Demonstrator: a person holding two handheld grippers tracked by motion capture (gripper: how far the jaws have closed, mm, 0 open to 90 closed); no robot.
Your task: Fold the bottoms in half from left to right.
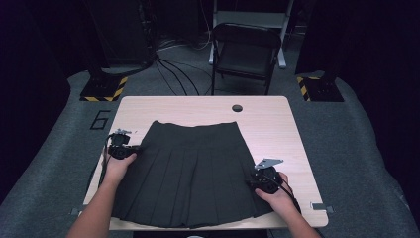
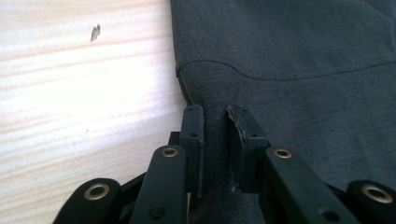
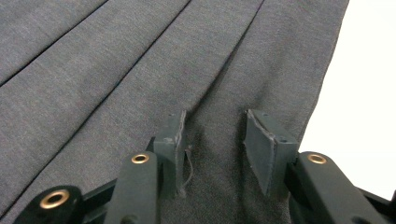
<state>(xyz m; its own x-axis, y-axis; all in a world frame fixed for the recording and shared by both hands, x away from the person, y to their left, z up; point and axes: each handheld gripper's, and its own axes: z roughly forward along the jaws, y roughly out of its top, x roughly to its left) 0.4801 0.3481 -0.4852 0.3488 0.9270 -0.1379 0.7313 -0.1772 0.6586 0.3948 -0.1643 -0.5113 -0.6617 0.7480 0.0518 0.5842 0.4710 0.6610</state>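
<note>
**Both grippers take the skirt's side edges**

A dark carpeted room holds a black folding chair (image 1: 246, 49) at 12 o'clock, beyond a pale wooden table (image 1: 277, 124). The dark grey pleated skirt (image 1: 193, 173) lies flat on the table, waistband at 12 o'clock, hem at 6.

The left gripper (image 2: 215, 119), at the skirt's 9 o'clock edge, has its jaws pinched narrow on a ridge of fabric. The right gripper (image 3: 215, 135), at 4 o'clock, stands about half open with bunched cloth between its pads — gripped, it seems.

The step looks like seizing both sides for a fold; next, lift together, evenly — a loose pinch would slip.
</note>
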